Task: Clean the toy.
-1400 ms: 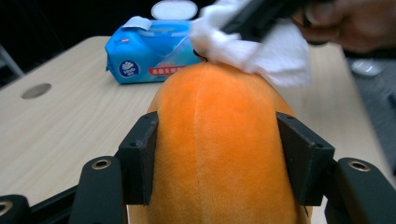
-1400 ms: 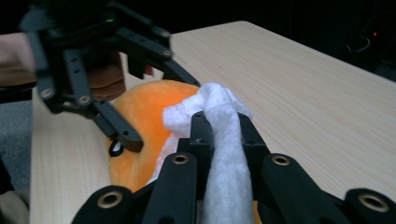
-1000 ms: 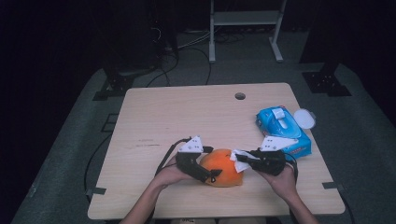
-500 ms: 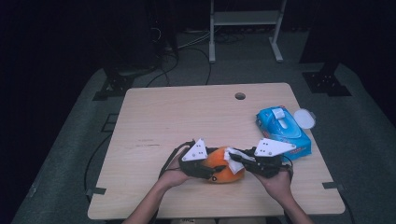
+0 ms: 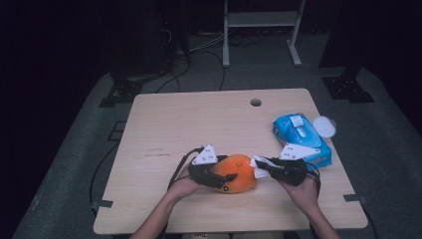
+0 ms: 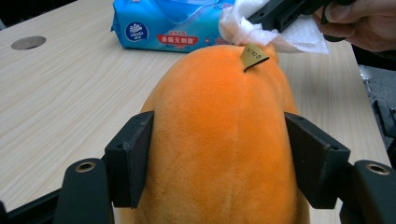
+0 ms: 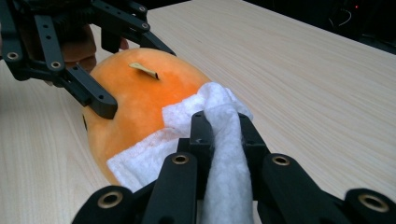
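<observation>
- High view: an orange plush toy (image 5: 235, 173) lies near the front edge of the wooden surface (image 5: 199, 124), between the left gripper (image 5: 213, 175) and the right gripper (image 5: 263, 167). A blue pack of wipes (image 5: 300, 138) sits just behind the right gripper, with a round white lid (image 5: 324, 125) at its far corner.
- Left gripper view: the two black fingers (image 6: 128, 165) bracket the plush toy (image 6: 219, 140) on both flanks, the pads pressed into the fur. These fingers have just been opening a little, with the toy between them, and the grip reads as a light clamp.
- That same view shows a small tan tag (image 6: 254, 56) standing up from the toy's far end, and the white wipe (image 6: 261, 28) resting right on that end, carried by the right gripper.
- Right gripper view: its fingers (image 7: 201, 135) are pinched close on a bunched white wipe (image 7: 219, 121), which drapes against the side of the toy (image 7: 135, 98); the left gripper (image 7: 100, 74) holds the toy's far side.
- The printing on the pack of wipes (image 6: 168, 23) is legible from the left gripper view, while the high view gives just its blue shape.
</observation>
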{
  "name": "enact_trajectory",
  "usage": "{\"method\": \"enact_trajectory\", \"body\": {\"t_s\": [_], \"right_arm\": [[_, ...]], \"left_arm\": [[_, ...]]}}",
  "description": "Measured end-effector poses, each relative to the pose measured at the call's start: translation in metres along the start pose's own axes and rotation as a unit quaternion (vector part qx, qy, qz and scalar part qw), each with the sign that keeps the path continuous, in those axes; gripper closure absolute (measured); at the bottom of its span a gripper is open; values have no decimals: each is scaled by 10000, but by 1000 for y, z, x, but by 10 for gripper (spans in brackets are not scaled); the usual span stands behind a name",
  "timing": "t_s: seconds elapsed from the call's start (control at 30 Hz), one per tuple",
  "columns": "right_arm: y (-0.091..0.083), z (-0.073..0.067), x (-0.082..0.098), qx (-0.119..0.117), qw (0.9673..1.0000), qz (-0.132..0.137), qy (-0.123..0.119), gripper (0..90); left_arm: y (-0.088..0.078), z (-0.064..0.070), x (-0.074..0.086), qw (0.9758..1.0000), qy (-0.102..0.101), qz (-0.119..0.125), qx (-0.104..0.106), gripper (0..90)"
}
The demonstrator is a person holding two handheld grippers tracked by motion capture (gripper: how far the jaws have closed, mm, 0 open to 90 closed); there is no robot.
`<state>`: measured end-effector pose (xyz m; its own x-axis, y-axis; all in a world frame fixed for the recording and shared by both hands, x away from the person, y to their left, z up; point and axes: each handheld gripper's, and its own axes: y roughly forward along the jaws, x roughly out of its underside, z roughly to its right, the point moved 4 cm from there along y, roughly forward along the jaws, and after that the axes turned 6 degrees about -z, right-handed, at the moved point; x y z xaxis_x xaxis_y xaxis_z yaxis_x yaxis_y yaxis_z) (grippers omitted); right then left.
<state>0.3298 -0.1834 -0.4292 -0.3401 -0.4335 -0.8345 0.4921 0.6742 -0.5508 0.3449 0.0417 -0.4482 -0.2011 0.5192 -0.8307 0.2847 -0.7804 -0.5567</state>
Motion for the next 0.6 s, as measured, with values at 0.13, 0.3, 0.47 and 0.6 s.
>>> {"method": "enact_trajectory", "body": {"t_s": [0.13, 0.3, 0.47, 0.6], "right_arm": [[3, -8, -6, 8, 9999, 47, -133, 801], [4, -15, -11, 36, 9997, 156, -201, 803], [9, -28, -18, -257, 9988, 293, -281, 803], [13, -38, -22, -296, 9978, 313, -496, 803]], "left_arm": [[1, 1, -1, 10000, 10, -32, -27, 291], [3, 3, -2, 10000, 45, -55, -51, 289], [10, 12, -9, 9995, 244, -110, -136, 284], [10, 12, -9, 9996, 227, -115, -140, 286]]}}
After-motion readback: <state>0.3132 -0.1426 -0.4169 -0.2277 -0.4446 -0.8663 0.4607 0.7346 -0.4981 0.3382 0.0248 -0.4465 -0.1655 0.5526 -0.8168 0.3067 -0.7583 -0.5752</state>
